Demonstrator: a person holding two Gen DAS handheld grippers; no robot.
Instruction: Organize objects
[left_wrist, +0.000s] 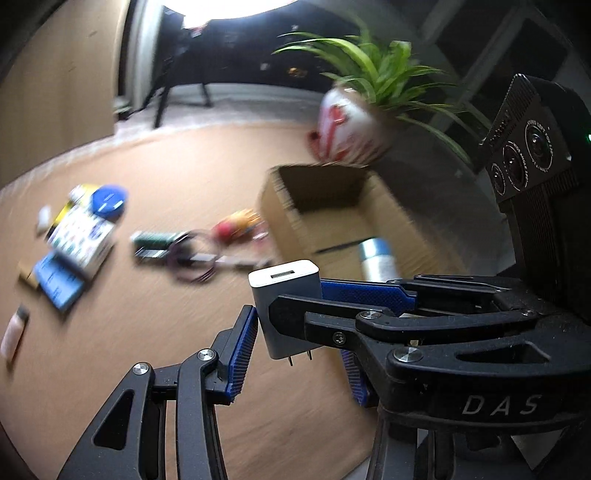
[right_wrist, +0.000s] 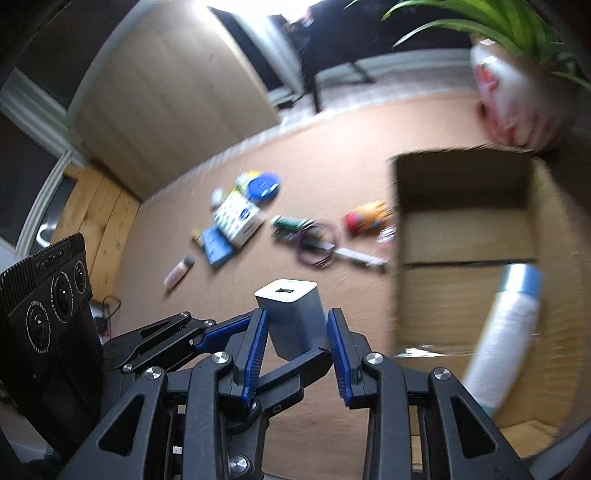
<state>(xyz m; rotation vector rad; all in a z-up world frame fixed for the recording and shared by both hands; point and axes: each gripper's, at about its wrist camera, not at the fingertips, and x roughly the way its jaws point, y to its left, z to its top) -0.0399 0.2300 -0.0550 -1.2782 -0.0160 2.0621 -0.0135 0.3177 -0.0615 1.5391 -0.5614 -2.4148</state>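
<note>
we hold a white charger (right_wrist: 291, 317) up off the brown floor (right_wrist: 332, 147), both the right gripper (right_wrist: 297, 332) and the left gripper (left_wrist: 295, 325) closed on its sides. just right stands an open cardboard box (right_wrist: 465, 236) holding a spray can (right_wrist: 506, 332); scattered packets (right_wrist: 236, 218) and a purple cable (right_wrist: 317, 243) lie beyond.

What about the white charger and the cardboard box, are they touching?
Apart. The right wrist view shows bare surface between the white charger and the cardboard box.
</note>
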